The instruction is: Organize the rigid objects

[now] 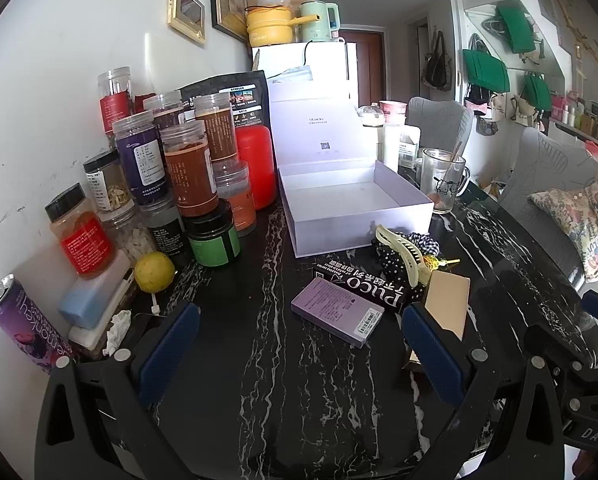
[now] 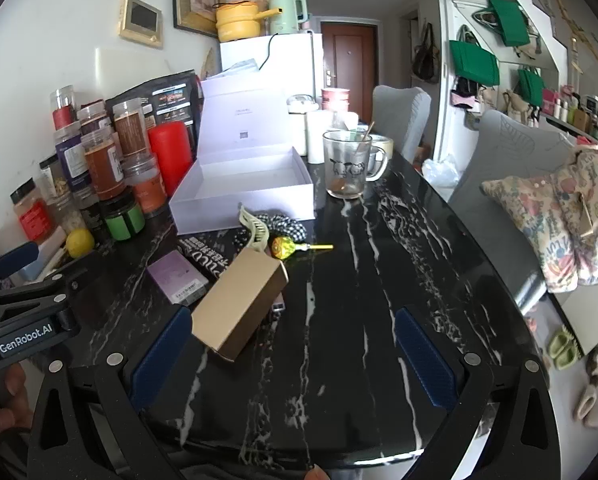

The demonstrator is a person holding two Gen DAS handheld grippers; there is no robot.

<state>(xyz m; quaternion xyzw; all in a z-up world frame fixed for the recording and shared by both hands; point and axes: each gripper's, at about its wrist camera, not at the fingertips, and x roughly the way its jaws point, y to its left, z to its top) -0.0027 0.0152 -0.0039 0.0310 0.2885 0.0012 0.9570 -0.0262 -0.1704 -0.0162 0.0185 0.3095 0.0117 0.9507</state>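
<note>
Crowding the white box (image 2: pixel 241 194): jars (image 1: pixel 187 168), glass mug (image 2: pixel 347 170) (both grippers' jaws spread, empty).

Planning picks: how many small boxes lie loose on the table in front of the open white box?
3: purple box on the left, black box behind it, tan box nearest the right gripper. Others may hide under the hair clip.

Open white box (image 2: pixel 255 196) — tan carton (image 2: pixel 239 304), lilac pack (image 2: pixel 177 278), perhaps a hair claw (image 2: pixel 255 232) alongside.

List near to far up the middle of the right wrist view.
Tan cardboard box → lollipop → white open box → glass mug → white fridge.
</note>
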